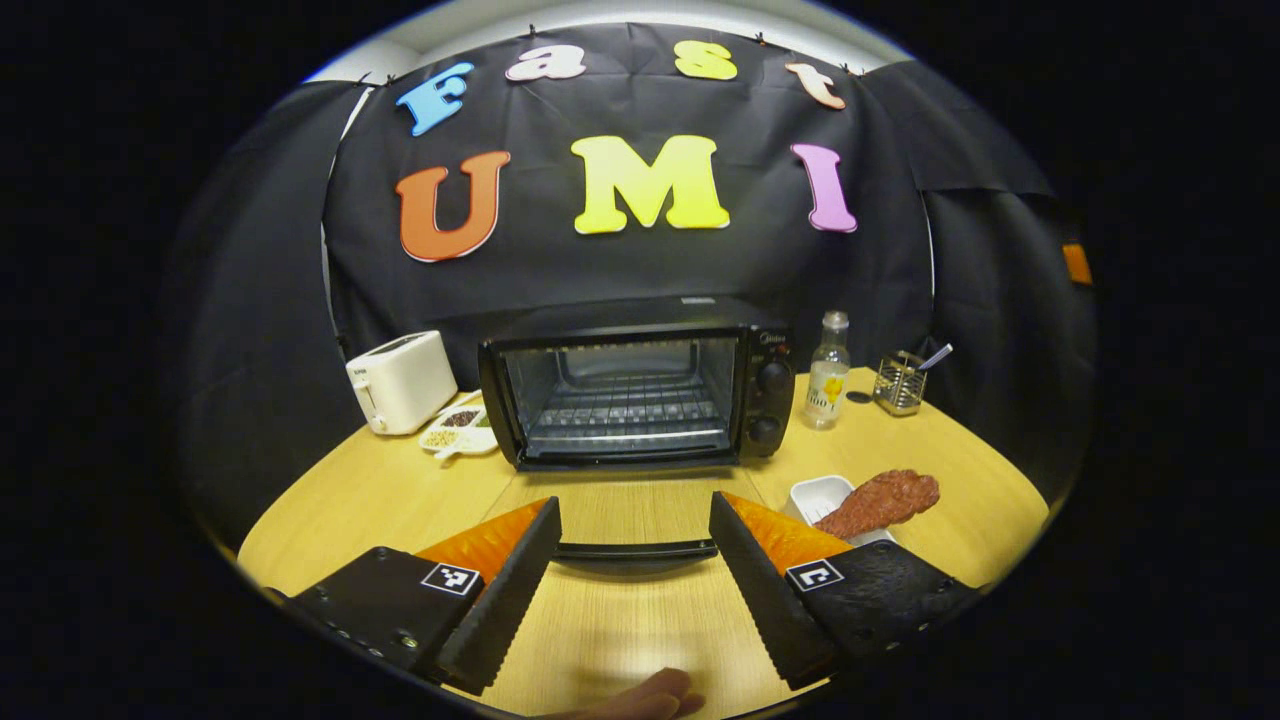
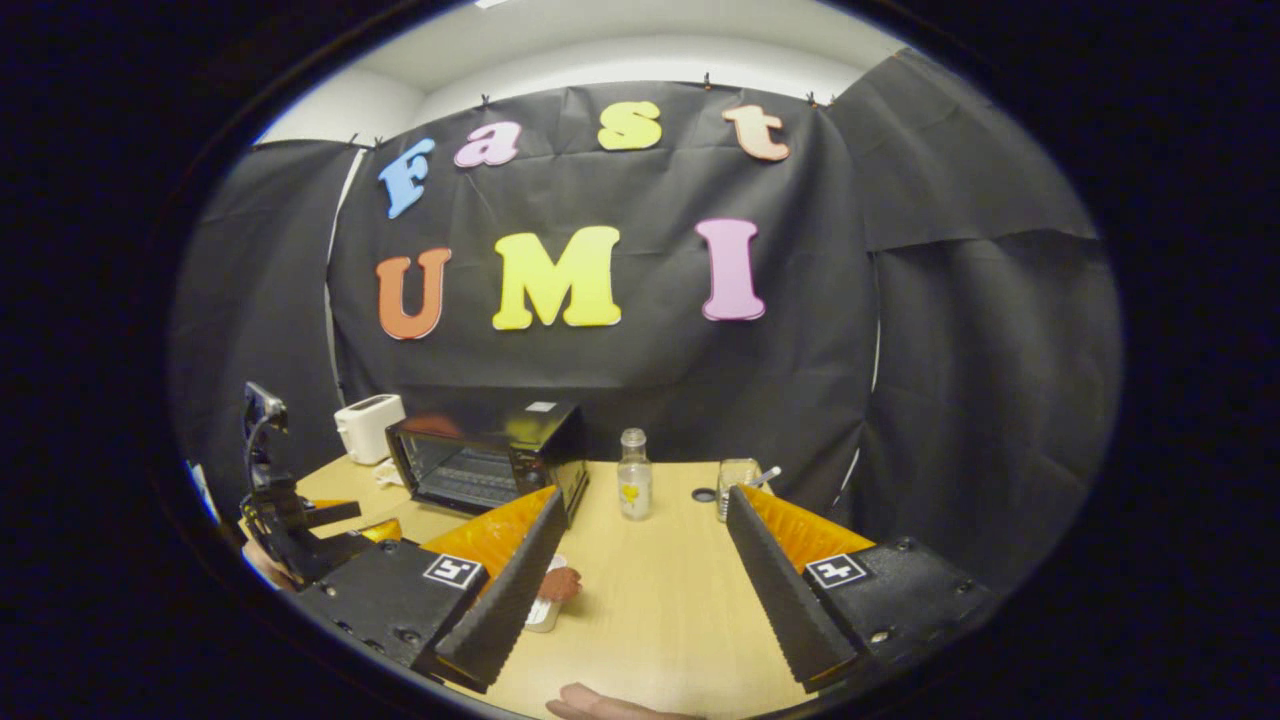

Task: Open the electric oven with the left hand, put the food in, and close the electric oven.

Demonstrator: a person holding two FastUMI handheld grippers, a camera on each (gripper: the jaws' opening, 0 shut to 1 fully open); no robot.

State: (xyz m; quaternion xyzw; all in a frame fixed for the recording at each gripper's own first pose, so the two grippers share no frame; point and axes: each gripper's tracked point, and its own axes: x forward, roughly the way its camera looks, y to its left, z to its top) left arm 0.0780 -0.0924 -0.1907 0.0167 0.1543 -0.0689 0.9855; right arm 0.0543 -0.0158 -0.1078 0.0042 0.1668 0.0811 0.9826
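a staged recording booth got up as a kitchen corner, not a real home: black cloth (image 1: 640, 260) hangs as the backdrop across the middle of the frame, with plain white wall above it. at centre, a wooden table (image 1: 930, 440) carries kitchen goods: an electric oven (image 1: 635, 385), a white toaster (image 1: 400, 380), a glass bottle (image 1: 828, 372) and a wire utensil holder (image 1: 898, 385).

The light comes from above and is soft. The wooden surface (image 1: 640, 640) glows bright yellow, with a shiny white patch near the bottom of the left gripper view. The cloth wall stays very dark. Straight lines bend round at the edges. The middle looks sharp; the rims look a bit fuzzy.
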